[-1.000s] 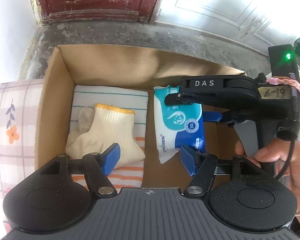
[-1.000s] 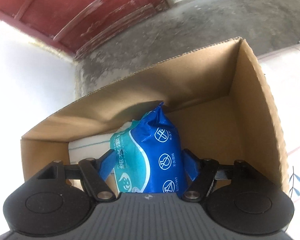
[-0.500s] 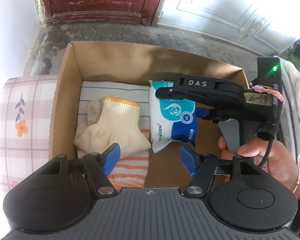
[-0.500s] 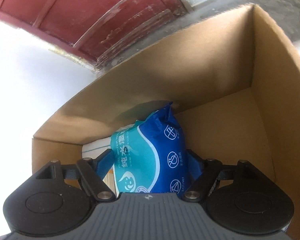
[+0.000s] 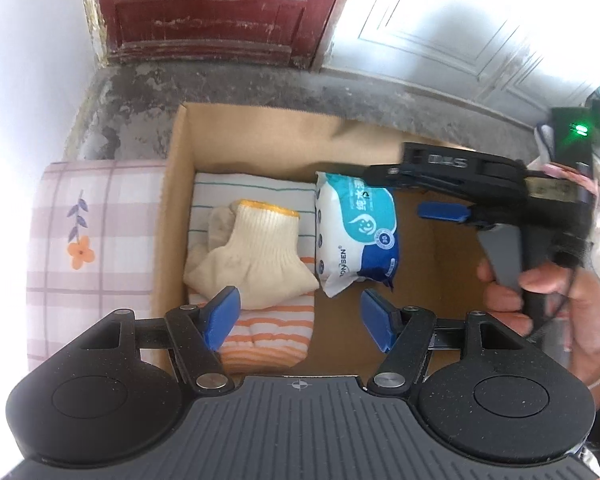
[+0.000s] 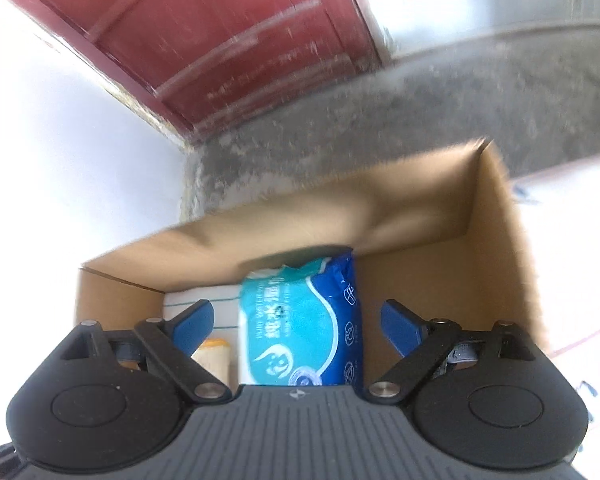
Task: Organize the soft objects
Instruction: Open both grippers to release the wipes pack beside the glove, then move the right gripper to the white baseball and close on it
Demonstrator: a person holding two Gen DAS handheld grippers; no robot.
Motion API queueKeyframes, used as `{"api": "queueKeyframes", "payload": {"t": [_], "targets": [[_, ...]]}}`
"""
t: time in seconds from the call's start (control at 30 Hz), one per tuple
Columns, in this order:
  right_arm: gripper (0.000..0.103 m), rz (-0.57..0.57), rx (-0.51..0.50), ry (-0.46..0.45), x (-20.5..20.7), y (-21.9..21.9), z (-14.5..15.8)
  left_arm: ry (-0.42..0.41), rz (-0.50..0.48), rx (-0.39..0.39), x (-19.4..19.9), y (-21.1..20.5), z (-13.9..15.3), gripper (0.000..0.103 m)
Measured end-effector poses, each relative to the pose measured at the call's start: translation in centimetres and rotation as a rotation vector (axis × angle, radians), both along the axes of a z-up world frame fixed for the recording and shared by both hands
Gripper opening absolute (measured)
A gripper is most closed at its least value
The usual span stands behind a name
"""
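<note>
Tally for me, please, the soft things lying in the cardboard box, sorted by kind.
Folded striped towel: 1
Cream knitted gloves: 2, as far as can be told, one lying on the other
Pack of wet wipes: 1
Total: 4 things in the cardboard box

Brown cardboard box [image 5: 172,200]. Cream knit glove [image 5: 256,264], yellow cuff, just ahead of the left gripper [image 5: 300,316]'s blue pads. Under it, white towel [image 5: 256,196] with thin teal lines, orange stripes at the near end. Wipes pack [image 5: 356,236] white/teal/dark blue. Pink-plaid cloth [image 5: 92,240] with an orange flower. Dark red door [image 5: 220,8].
</note>
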State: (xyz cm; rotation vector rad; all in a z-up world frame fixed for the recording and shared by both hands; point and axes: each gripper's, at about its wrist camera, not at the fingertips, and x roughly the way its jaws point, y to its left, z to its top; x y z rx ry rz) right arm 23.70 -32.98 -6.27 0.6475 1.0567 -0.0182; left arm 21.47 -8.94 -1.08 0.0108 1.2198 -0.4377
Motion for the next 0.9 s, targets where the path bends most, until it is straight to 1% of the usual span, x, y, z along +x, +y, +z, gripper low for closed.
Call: {"api": "queueKeyframes", "payload": {"t": [0.07, 0.23, 0.33, 0.4, 0.47, 0.53, 0.6, 0.7, 0.8, 0.87, 0.9], "targets": [[0.093, -0.004, 0.013, -0.044, -1.7, 0.0, 1.8, -0.01, -0.002, -0.009, -0.4, 0.7, 0.7, 0.067], [0.093, -0.007, 0.058, -0.129, -8.2, -0.3, 6.4, -0.02, -0.03, -0.021, -2.2, 2.2, 2.3, 0.067], [0.092, -0.024, 0.104, -0.131, -12.2, -0.3, 8.1, -0.01, -0.055, -0.029, -3.7, 2.8, 3.1, 0.067], [0.091, -0.038, 0.144, -0.099, -14.5, -0.1, 8.2, -0.005, -0.087, -0.034, -5.0, 2.8, 3.3, 0.067], [0.088, -0.032, 0.181, -0.044, -16.3, 0.6, 7.4, 0.006, -0.131, -0.038, -6.3, 2.5, 3.0, 0.067], [0.085, -0.024, 0.189, 0.019, -17.3, 1.2, 5.9, 0.028, -0.18, -0.054, -7.7, 1.9, 2.4, 0.067], [0.079, -0.015, 0.209, 0.086, -18.0, 1.9, 4.1, 0.061, -0.223, -0.058, -9.0, 0.8, 1.2, 0.067], [0.075, 0.003, 0.201, 0.158, -18.1, 2.8, 1.5, 0.1, -0.278, -0.05, -10.6, -1.0, -1.1, 0.066], [0.073, 0.024, 0.198, 0.181, -18.1, 3.4, -0.2, 0.116, -0.314, -0.027, -11.8, -2.9, -3.2, 0.063], [0.073, 0.042, 0.202, 0.197, -17.8, 3.6, -1.2, 0.127, -0.322, -0.022, -12.3, -3.6, -4.3, 0.061], [0.071, 0.049, 0.208, 0.205, -17.7, 3.7, -1.7, 0.132, -0.326, -0.016, -12.5, -4.0, -4.8, 0.061]]}}
